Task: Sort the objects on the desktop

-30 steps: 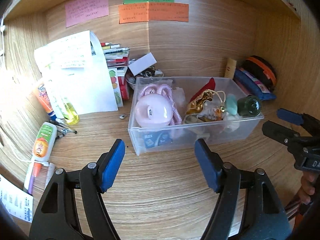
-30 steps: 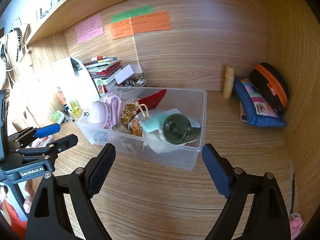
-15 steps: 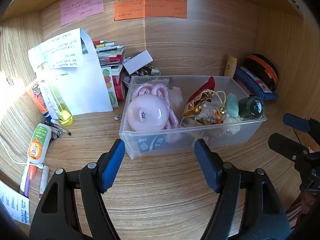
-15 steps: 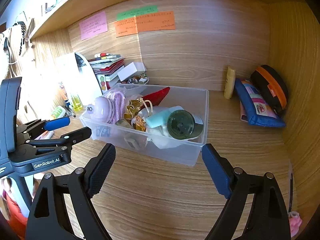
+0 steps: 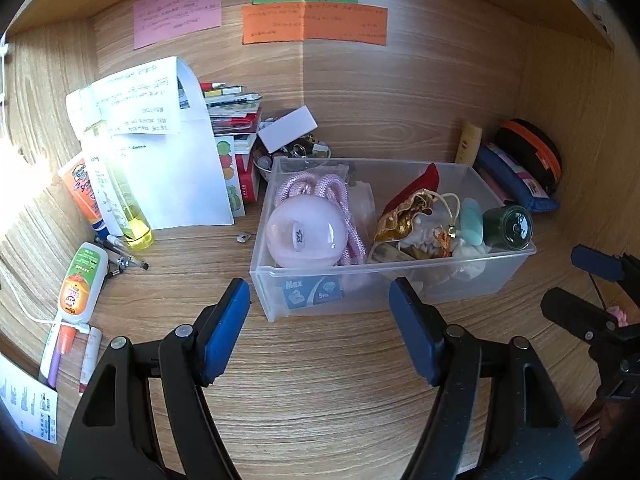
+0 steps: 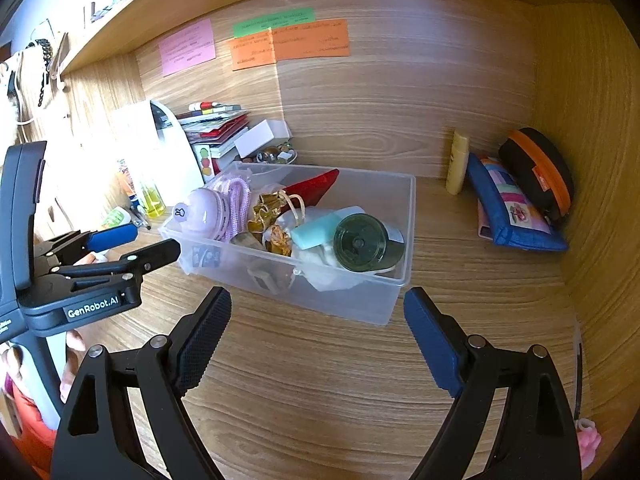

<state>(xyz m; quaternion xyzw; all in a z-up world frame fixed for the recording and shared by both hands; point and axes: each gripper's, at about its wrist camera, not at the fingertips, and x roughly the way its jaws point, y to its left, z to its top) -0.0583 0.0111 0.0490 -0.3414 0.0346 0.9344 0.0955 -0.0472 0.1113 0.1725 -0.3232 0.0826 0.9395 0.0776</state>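
Observation:
A clear plastic bin (image 5: 400, 294) (image 6: 320, 304) stands on the wooden desk, filled with a pink ball-shaped case (image 5: 306, 236), pink cord, a gold pouch (image 5: 404, 220), a red cloth, a teal bar and a dark green jar (image 5: 508, 227) (image 6: 366, 243). My left gripper (image 5: 320, 326) hovers just in front of the bin's near wall, open and empty. My right gripper (image 6: 316, 336) is also open and empty, a little short of the bin's right front corner. Each gripper shows at the edge of the other's view.
Left of the bin lie a white bottle with an orange label (image 5: 80, 280), pens, a yellow-liquid bottle (image 5: 134, 220), an orange tube and folded paper (image 5: 160, 148). Books and a white box (image 5: 286, 134) stand behind. A blue pouch (image 6: 512, 208), black-orange case (image 6: 540, 168) and beige tube (image 6: 458, 162) sit right.
The left wrist view has shifted slightly left and nearer the bin, so the bin now sits closer to its fingertips. The right gripper has stayed put. Both sets of jaws kept their width.

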